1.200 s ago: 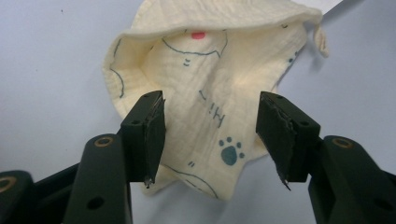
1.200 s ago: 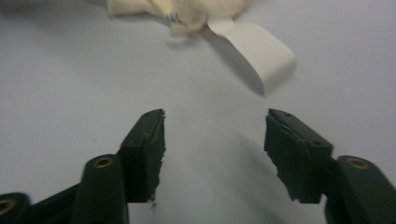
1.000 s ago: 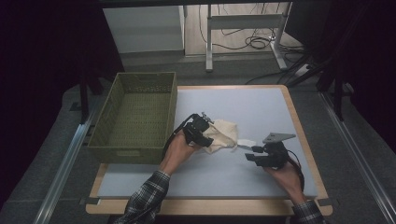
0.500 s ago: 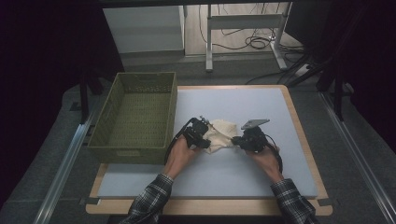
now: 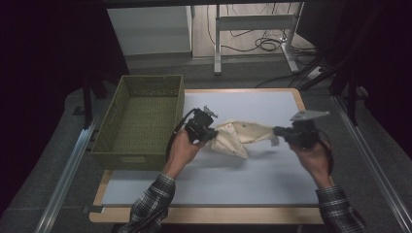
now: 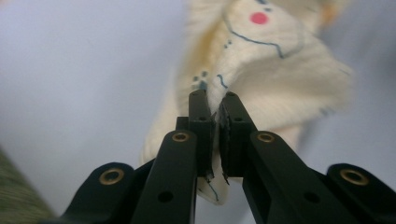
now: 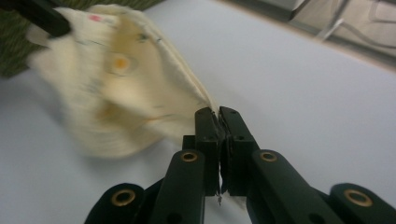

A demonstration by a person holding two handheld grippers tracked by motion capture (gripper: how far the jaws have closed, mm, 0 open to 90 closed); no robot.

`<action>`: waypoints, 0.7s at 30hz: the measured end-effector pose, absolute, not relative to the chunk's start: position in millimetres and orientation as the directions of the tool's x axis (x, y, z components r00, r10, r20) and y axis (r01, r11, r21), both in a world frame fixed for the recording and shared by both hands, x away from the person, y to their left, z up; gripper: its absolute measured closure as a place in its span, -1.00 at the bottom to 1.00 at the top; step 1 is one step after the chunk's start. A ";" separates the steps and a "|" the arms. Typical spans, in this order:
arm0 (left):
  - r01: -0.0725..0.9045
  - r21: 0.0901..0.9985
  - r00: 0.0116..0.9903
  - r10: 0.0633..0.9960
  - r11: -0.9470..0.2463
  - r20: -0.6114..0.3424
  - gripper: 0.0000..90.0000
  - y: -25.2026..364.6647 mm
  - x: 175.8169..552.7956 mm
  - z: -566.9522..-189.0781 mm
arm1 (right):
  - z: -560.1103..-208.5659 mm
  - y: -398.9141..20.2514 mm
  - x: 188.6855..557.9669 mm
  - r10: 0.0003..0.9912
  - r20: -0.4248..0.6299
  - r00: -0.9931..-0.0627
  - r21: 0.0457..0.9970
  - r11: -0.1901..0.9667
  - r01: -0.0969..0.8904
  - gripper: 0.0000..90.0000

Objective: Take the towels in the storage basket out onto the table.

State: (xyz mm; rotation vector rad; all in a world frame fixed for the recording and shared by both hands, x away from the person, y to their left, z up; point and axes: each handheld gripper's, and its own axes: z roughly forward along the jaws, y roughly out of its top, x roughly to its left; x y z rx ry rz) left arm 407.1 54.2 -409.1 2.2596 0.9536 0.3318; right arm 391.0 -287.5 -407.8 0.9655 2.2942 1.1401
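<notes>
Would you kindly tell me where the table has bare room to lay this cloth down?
The table is bare in front of the hands and beyond the cloth up to the far edge. The left side is crowded by the basket.

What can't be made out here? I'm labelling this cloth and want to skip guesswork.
- Cloth: its printed pattern is too small in the high view and blurred by motion in the right gripper view.
- Cloth edge pinched in the left tongs: hidden between the jaws, left gripper view.
- Basket contents: the near wall hides part of the floor, high view.
</notes>
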 end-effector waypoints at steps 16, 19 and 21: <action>0.572 0.627 0.681 0.732 -0.529 -0.004 0.01 29.3 429.3 -453.2 | -454.7 -315.3 428.3 0.782 0.104 -0.614 0.744 0.348 0.570 0.56; 0.547 0.644 0.729 0.683 -0.535 -0.050 -0.04 23.4 411.4 -459.9 | -465.9 -310.8 419.1 0.759 0.115 -0.641 0.740 0.365 0.565 0.55; 0.533 0.645 0.751 0.657 -0.548 -0.062 -0.09 18.1 400.6 -464.4 | -473.3 -305.9 413.3 0.746 0.116 -0.656 0.736 0.379 0.560 0.53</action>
